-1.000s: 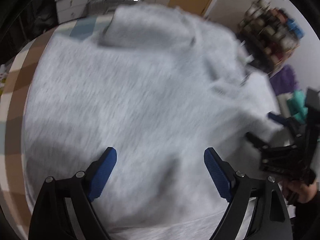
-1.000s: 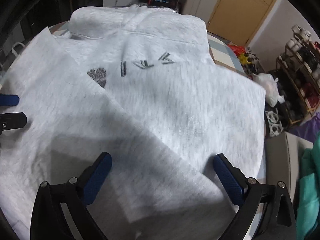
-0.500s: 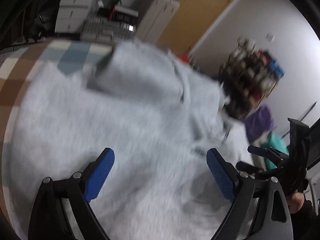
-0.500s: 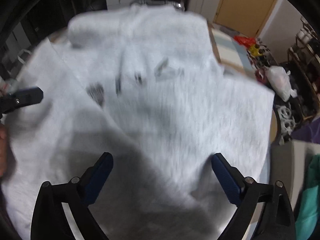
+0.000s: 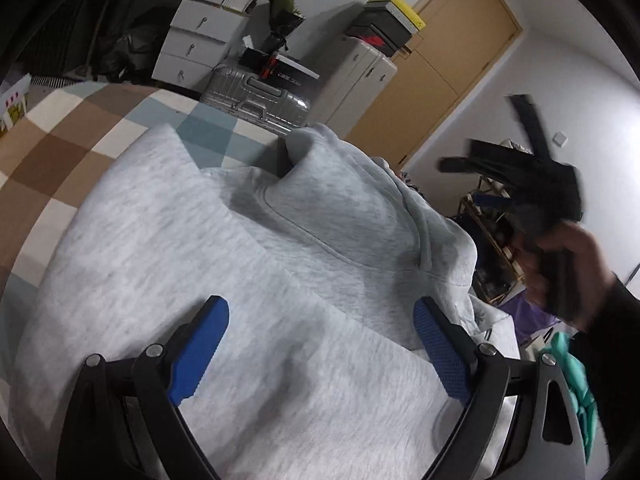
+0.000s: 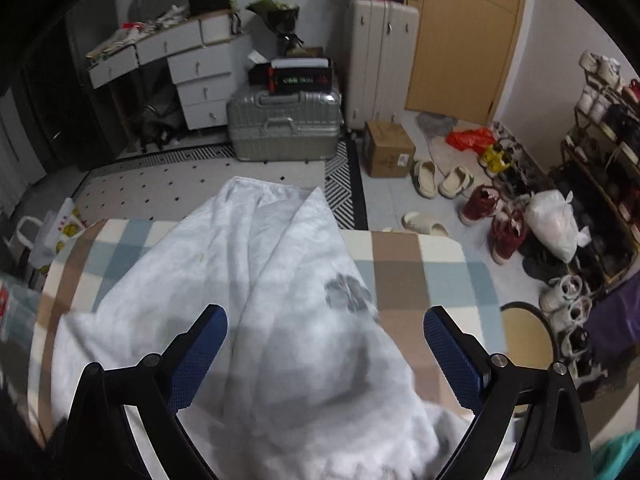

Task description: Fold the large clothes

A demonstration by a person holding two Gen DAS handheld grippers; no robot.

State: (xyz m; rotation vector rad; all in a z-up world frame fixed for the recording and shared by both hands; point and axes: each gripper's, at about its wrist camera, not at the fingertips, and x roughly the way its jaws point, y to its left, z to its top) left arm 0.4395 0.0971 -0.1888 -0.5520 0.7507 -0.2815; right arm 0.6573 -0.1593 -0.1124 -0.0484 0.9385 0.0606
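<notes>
- Sweatshirt (image 5: 208,264), one piece, light grey with a hood (image 5: 352,208), lies spread on the table (image 5: 60,140), which has a cover of brown, white and pale blue squares.
- From the left wrist view the hood end is at the far side of the table, toward the suitcase (image 5: 256,98), so the long axis of the sweatshirt runs from the near edge away to the far edge.
- In the right wrist view the same sweatshirt (image 6: 288,320) shows a dark printed mark (image 6: 347,288) and long folds running away from the camera; one part hangs over the far edge of the table (image 6: 424,272).
- Left tool (image 5: 320,344) is above the grey cloth with its two blue fingers wide apart, holding nothing.
- Right tool (image 6: 325,354) is also spread wide, nothing between its two blue fingers, with the cloth below it. In the left wrist view the right tool (image 5: 516,184) is blurred, raised at the right side, with the hand (image 5: 568,264) around its handle.
- The room behind has one silver suitcase (image 6: 284,126), a white set of drawers (image 6: 188,76), a tall pale cabinet (image 6: 380,56) and a wooden door (image 6: 464,36).
- On the floor there are one cardboard box (image 6: 388,148), a shoe rack (image 6: 608,128) and many shoes; I cannot count the shoes exactly.
</notes>
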